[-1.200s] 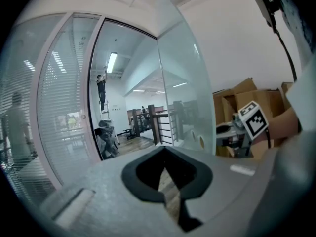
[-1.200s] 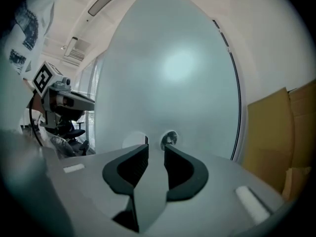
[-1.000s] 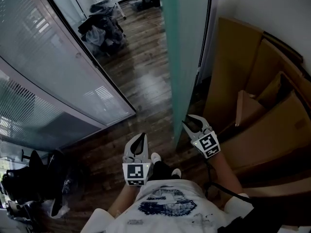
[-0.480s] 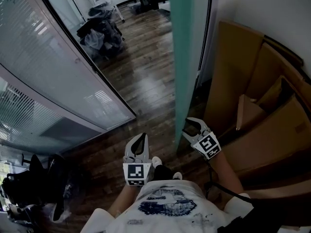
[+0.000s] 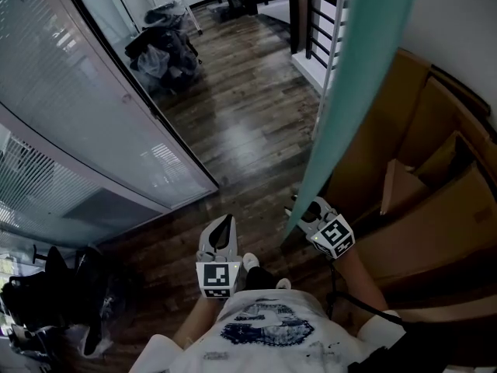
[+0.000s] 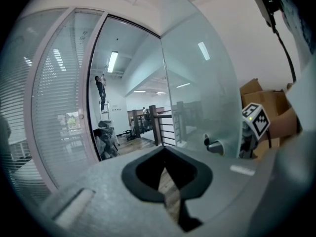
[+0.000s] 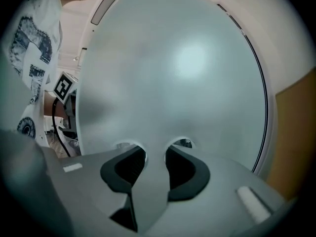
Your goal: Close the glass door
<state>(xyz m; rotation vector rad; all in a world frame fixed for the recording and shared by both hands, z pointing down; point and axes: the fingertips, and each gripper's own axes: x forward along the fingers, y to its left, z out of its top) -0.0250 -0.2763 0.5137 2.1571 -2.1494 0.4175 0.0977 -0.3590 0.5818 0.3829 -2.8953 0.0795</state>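
Head view: glass door (image 5: 353, 92) is being held ajar beside cardboard boxes (image 5: 435, 208) by right gripper (image 5: 304, 208). Left gripper view: left gripper (image 6: 164, 149) is being held closed, empty. Right gripper view: jaws, having just been closing, are seemingly being clamped on the door's edge; a black-and-white square marker (image 7: 63, 87) is being shown.
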